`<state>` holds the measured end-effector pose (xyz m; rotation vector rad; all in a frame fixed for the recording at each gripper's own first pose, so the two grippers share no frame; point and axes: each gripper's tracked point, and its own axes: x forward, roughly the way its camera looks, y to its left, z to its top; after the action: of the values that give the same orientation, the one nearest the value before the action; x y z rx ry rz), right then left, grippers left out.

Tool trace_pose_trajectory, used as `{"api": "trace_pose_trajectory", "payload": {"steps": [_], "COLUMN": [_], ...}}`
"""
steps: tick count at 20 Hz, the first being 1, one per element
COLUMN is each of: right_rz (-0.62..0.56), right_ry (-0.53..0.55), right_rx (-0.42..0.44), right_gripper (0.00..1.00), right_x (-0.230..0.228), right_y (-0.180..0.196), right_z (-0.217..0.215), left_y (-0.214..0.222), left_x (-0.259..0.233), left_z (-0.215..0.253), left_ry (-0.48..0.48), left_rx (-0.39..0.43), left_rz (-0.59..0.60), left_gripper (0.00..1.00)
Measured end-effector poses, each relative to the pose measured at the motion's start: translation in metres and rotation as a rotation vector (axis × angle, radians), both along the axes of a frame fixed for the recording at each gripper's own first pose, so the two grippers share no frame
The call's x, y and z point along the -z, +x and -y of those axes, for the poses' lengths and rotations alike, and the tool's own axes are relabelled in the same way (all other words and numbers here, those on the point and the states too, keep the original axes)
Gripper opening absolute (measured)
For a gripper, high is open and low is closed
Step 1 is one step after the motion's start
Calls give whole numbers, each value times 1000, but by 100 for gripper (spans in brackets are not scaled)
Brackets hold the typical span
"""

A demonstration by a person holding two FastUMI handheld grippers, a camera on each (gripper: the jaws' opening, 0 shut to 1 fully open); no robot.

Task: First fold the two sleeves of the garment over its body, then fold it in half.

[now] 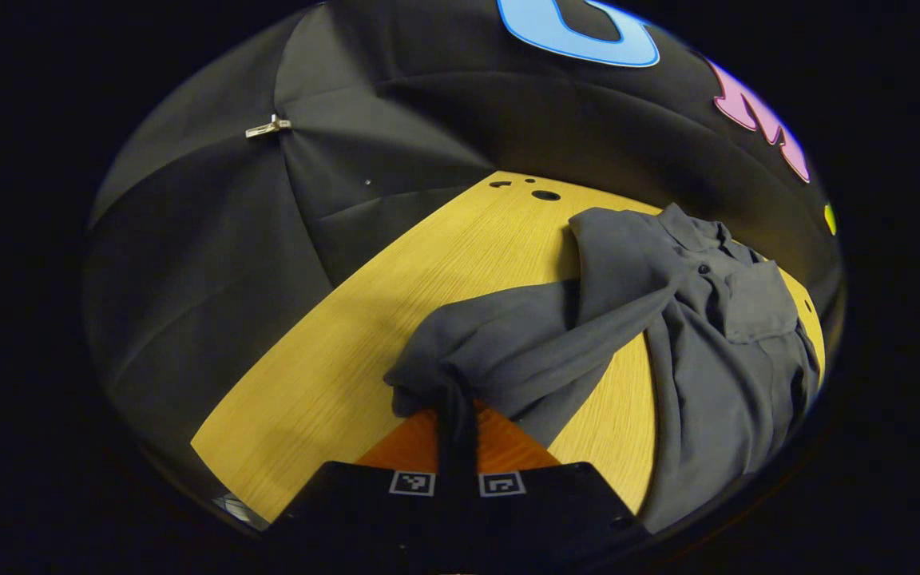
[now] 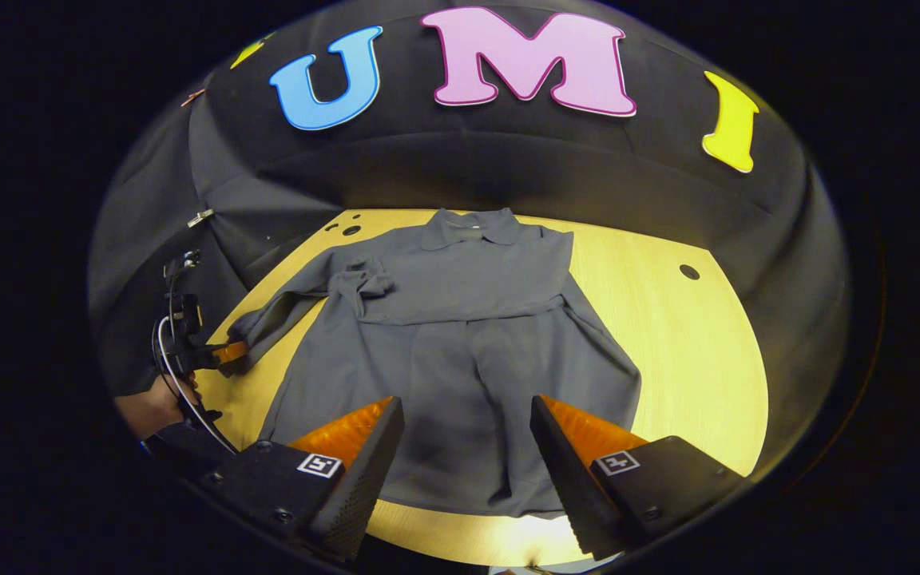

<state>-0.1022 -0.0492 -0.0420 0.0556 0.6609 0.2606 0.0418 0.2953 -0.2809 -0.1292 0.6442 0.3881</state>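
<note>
Your left gripper (image 1: 458, 415) pinches the sleeve cuff (image 1: 428, 383) between closed jaws. Your right gripper (image 2: 466, 435) hangs open above the shirt (image 2: 460, 335), whose hem lies between its jaws on the table (image 2: 684, 343).

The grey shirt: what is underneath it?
The grey shirt lies spread on a yellow wooden table, bare around it. Whatever sits beneath the cloth itself is covered. The left gripper pinches one sleeve end.
</note>
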Motion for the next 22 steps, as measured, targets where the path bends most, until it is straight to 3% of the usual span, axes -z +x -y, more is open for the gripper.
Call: {"api": "trace_pose_trajectory", "payload": {"steps": [3, 5, 6, 9, 14, 22], "right_rz": [1, -5, -5, 0, -12, -51], "right_ry": [14, 21, 26, 5, 6, 48], "right_rx": [33, 45, 45, 47, 80, 164], "right_gripper": [98, 98, 98, 98, 98, 98], "right_x": [5, 10, 11, 19, 32, 58], "right_y": [5, 7, 7, 8, 7, 4], "right_z": [8, 12, 13, 27, 50, 98], "left_y": [3, 14, 23, 44, 90, 148], "left_x": [-20, -48, -65, -104, -163, -205], "left_z": [0, 8, 14, 38, 99, 221], "left_ry": [-27, -15, -4, 29, -18, -13], "left_rx": [-61, -48, -27, 23, 101, 320], "left_rz": [10, 58, 93, 160, 281, 338], "left_gripper": [6, 6, 9, 6, 3, 6]}}
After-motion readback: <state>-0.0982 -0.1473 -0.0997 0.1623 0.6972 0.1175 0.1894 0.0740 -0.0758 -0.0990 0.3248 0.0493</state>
